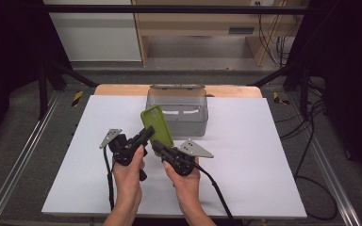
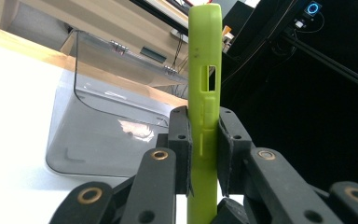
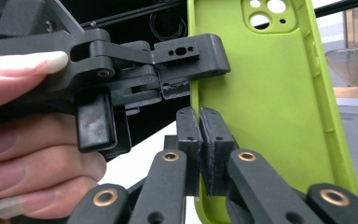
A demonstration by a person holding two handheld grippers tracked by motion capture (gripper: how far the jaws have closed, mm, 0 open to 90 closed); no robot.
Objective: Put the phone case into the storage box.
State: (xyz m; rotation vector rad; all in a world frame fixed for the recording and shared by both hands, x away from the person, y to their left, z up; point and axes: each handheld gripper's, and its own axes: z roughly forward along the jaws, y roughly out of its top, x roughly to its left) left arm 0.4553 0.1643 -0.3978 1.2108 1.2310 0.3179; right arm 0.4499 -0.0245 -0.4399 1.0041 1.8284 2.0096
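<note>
Both tongs meet on the green phone case [image 1: 157, 127]: the left gripper [image 1: 146, 135] is clamped across its edge, holding it upright, while the right gripper [image 1: 157, 147] pinches its lower rim, probably to steady it. At twelve o'clock waits the clear plastic bin [image 1: 177, 110].

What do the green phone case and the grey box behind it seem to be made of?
Green phone case: probably soft silicone or rubbery plastic, matte, with moulded camera and button cutouts. Grey box: seemingly hard translucent plastic, glossy; it reflects light, and the table edge shows through its wall.
</note>
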